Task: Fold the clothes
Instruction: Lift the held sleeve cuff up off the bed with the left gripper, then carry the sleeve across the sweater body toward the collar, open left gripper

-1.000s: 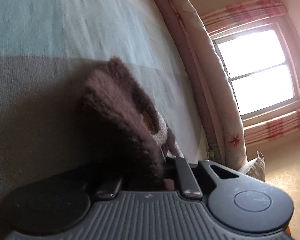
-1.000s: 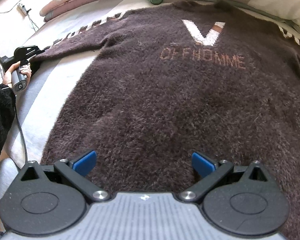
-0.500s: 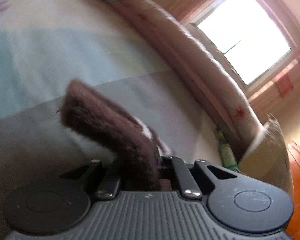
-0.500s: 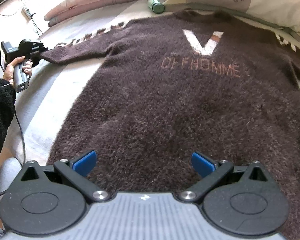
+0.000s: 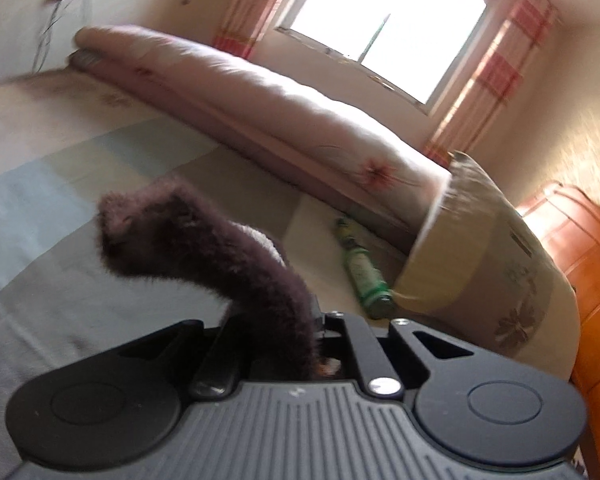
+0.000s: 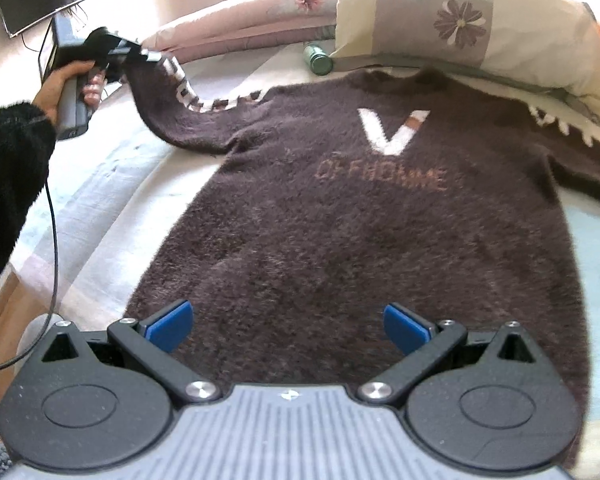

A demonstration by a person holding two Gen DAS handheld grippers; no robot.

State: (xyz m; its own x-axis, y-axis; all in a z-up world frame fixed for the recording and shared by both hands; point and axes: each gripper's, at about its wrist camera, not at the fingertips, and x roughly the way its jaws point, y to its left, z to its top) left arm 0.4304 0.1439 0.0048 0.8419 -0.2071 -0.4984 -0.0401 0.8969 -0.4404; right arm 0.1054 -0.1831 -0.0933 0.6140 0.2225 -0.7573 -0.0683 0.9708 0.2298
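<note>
A fuzzy dark brown sweater [image 6: 360, 216] with a white V and pink lettering lies flat, front up, on the bed. Its left sleeve [image 6: 168, 108] is lifted off the bed, pinched at the cuff by my left gripper [image 6: 140, 53], which a hand holds at the upper left. In the left wrist view the sleeve cuff [image 5: 204, 248] curls up out of my left gripper [image 5: 284, 344], shut on it. My right gripper [image 6: 288, 324] hovers over the sweater's hem, open, its blue pads [image 6: 170, 322] wide apart with nothing between them.
A floral pillow [image 6: 480, 28] lies over the sweater's collar and right shoulder. A green bottle [image 6: 318, 58] lies beside it, against a rolled pink quilt [image 6: 260, 12]. The bed edge and wooden floor [image 6: 4, 312] are at the left. A cable [image 6: 54, 240] hangs from the left gripper.
My left gripper has lifted the sleeve cuff up off the bed and swung it inward, its view turning toward the window. My right gripper has stayed open over the hem.
</note>
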